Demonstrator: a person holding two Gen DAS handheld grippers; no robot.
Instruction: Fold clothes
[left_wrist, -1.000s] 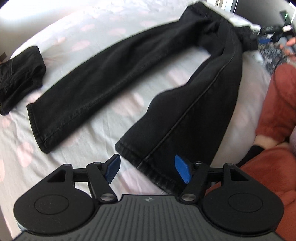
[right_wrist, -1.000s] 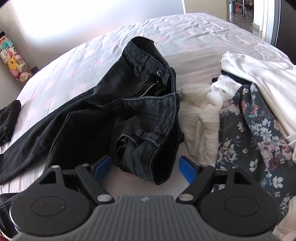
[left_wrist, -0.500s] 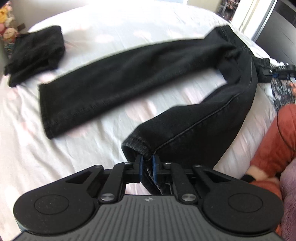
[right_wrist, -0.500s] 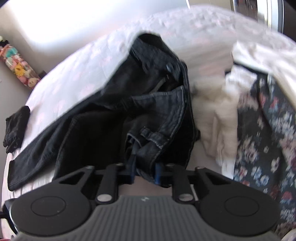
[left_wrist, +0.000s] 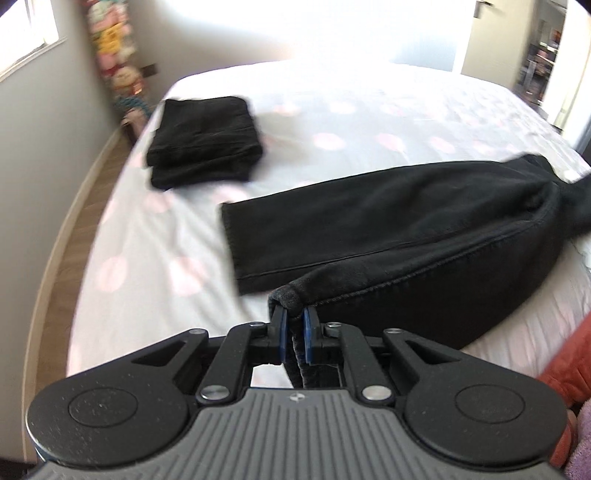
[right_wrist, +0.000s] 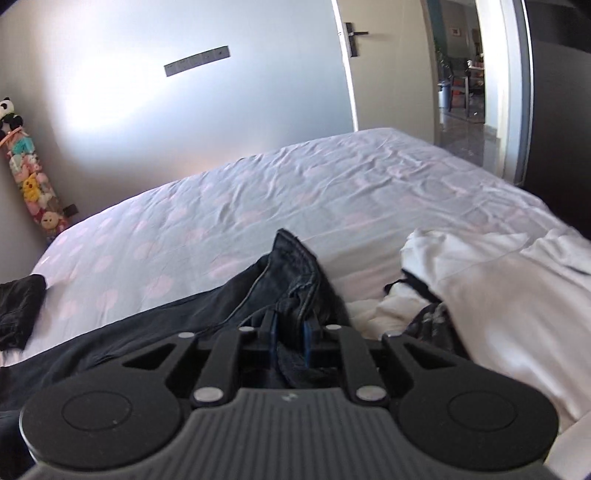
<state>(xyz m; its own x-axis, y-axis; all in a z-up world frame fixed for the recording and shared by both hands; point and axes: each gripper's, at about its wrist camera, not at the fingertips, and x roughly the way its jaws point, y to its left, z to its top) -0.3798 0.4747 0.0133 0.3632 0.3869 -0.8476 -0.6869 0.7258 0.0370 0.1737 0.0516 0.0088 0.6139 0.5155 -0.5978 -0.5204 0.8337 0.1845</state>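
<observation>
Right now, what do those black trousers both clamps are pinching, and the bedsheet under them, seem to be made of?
The black trousers look like denim: matte, thick, with raised stitched seams and a rolled hem; the waistband in the right wrist view shows faded twill. The bedsheet looks like thin woven cotton, matte and finely creased, though a blend cannot be ruled out. The left gripper and the right gripper each pinch the trousers.

A home bedroom is showing here. A wide bed is filling most of both views, and a pale sheet with pink spots is covering it. A hanging string of soft toys is leaning in the corner by the grey wall. A door with a lever handle is standing open onto a hallway with a chair. Laundry is lying about: a folded dark garment and a heap of white clothes.
</observation>
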